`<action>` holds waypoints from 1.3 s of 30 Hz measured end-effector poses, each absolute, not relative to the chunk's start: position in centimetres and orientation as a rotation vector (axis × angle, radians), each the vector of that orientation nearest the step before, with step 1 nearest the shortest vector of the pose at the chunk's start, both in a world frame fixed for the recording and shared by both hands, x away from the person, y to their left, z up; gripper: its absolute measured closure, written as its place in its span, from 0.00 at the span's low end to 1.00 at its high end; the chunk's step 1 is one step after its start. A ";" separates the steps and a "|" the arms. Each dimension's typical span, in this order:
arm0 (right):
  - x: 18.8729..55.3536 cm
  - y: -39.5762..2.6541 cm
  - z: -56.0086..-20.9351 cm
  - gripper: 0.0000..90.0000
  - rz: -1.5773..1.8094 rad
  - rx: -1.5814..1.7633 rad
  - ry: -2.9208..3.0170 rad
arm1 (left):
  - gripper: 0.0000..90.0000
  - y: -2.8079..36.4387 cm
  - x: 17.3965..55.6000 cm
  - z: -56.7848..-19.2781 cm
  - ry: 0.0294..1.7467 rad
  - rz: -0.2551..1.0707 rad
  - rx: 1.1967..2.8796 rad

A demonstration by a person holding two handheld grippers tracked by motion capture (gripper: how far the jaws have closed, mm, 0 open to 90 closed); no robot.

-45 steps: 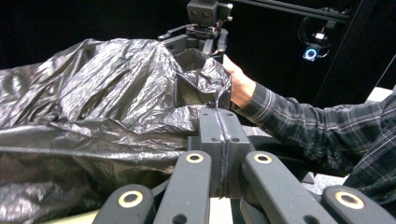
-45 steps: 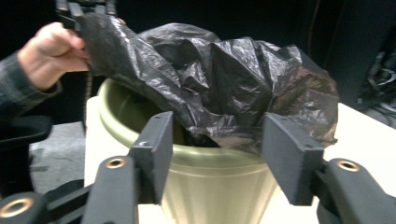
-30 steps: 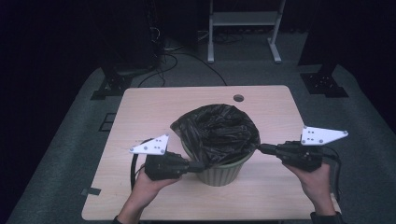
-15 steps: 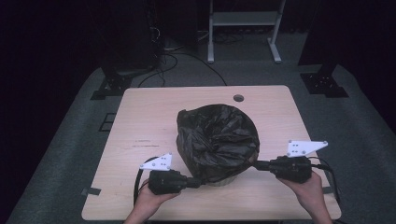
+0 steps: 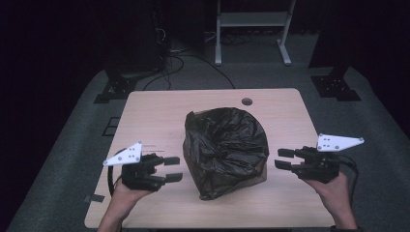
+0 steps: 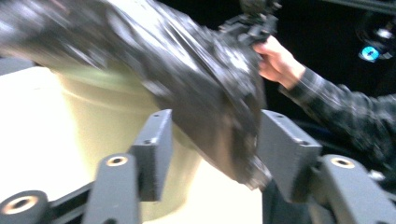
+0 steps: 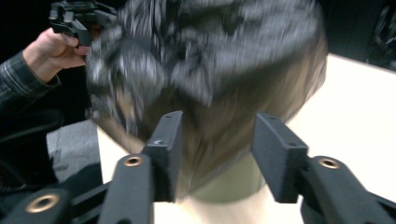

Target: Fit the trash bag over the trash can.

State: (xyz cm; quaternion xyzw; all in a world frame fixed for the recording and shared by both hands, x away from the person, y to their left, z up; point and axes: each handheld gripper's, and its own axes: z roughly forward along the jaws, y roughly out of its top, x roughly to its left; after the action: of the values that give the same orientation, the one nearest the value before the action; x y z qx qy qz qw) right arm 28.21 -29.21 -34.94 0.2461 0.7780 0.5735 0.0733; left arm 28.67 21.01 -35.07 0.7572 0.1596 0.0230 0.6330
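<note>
Grippers apart, one bag-covered bin (image 5: 225, 145) mid-table between them.
Left gripper (image 5: 170, 168) and right gripper (image 5: 284, 158): jaws just opened, spread, apparently clear of the black bag (image 5: 227, 137); gripper views blurred.

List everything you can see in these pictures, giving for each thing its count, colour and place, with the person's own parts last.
table: one, light wood, centre of the high view.
bin: one, pale green, mid-table, mostly under the bag.
bag: one, black, draped over the bin.
cable hole: one, dark, far edge of the table.
white frame: one, on the floor behind the table.
left gripper: one, black, left of the bag, open, apart from it.
right gripper: one, black, right of the bag, open.
hands: two, at the near table edge.
</note>
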 end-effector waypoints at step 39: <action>35.9 -28.0 -35.2 1.00 1.574 1.000 2.211 | 1.00 21.5 35.0 -36.8 0.529 0.110 1.762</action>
State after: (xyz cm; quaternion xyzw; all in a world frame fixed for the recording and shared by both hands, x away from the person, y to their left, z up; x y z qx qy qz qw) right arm 35.88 -27.95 -35.21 0.3429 0.7585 0.5400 0.1243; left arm 34.98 21.45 -36.84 0.7617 0.2285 0.0475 0.6045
